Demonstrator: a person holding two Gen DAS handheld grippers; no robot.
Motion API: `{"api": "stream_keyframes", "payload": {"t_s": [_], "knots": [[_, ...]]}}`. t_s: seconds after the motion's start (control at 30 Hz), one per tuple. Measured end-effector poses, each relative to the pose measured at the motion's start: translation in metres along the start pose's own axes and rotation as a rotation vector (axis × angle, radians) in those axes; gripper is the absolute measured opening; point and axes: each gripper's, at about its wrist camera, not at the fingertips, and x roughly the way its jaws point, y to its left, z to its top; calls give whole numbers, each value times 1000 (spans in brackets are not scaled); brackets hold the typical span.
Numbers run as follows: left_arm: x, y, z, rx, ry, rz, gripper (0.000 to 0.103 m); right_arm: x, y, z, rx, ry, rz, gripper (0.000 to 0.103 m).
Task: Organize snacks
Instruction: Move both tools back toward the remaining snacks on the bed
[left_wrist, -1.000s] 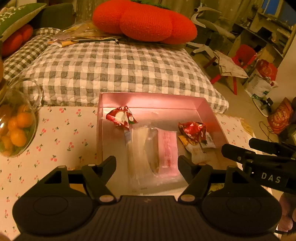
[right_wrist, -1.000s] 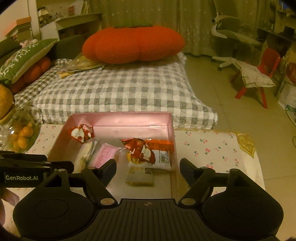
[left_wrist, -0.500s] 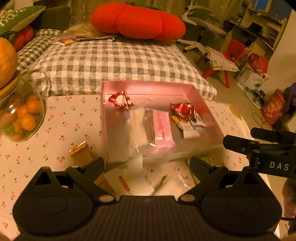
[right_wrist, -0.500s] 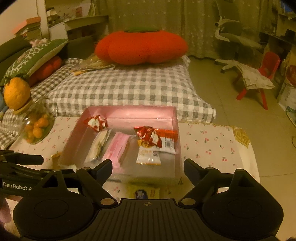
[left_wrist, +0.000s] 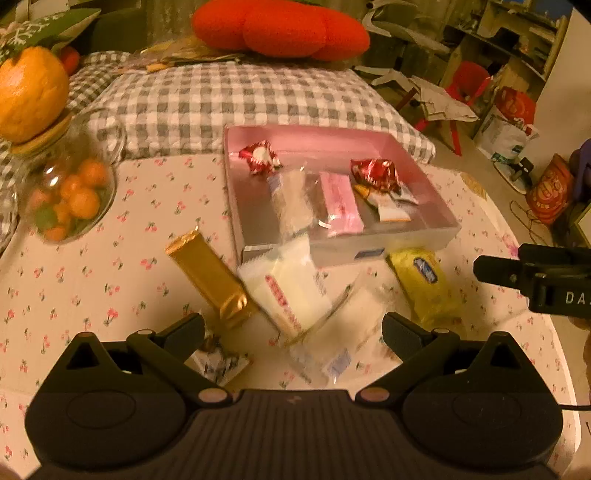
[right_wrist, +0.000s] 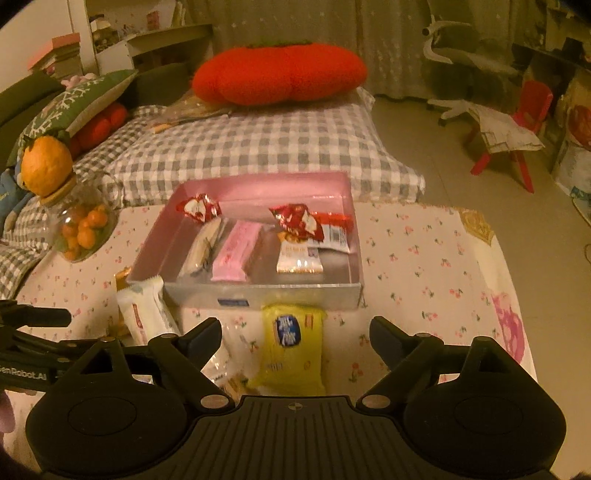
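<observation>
A pink box (left_wrist: 406, 240) on the cherry-print table holds two red candies (left_wrist: 258, 158), a clear pack (left_wrist: 290, 199), a pink pack (left_wrist: 340, 201) and a white packet. In front of it lie a gold bar (left_wrist: 212, 277), a white pack (left_wrist: 291, 291), a clear packet (left_wrist: 347, 332) and a yellow pack (left_wrist: 424, 280). My left gripper (left_wrist: 293, 328) hovers over the white and clear packs, jaws opening, pressing on nothing. My right gripper (right_wrist: 295, 330) stands open above the yellow pack (right_wrist: 291, 347), in front of the box (right_wrist: 295, 293).
A glass jar of small oranges (left_wrist: 70, 195) with a large orange (left_wrist: 29, 96) on its lid stands at the table's left. Behind the table lie a checked cushion (left_wrist: 240, 96) and a red plush cushion (left_wrist: 280, 27). The table edge (right_wrist: 517, 295) drops to the floor on the right.
Both grippers have drawn back from over the box toward the table's near side, and their jaws have widened. The loose snacks in front of the box have come into view.
</observation>
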Motion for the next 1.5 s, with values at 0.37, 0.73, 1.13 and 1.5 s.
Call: {"api": "stream_keyframes", "payload": {"t_s": [0.37,0.73,1.13,1.5], "knots": [[2,8,-33,61,-22,43,103,-3,-3,-28,26,17,-4,90],[17,11,-61,119,-82,42,102,14,-2,-63,-71,45,-42,90],[26,6,-57,191,-127,-119,87,22,9,-76,-161,75,34,90],[41,-25,-48,327,-96,-181,61,29,19,-83,-209,86,154,87]]}}
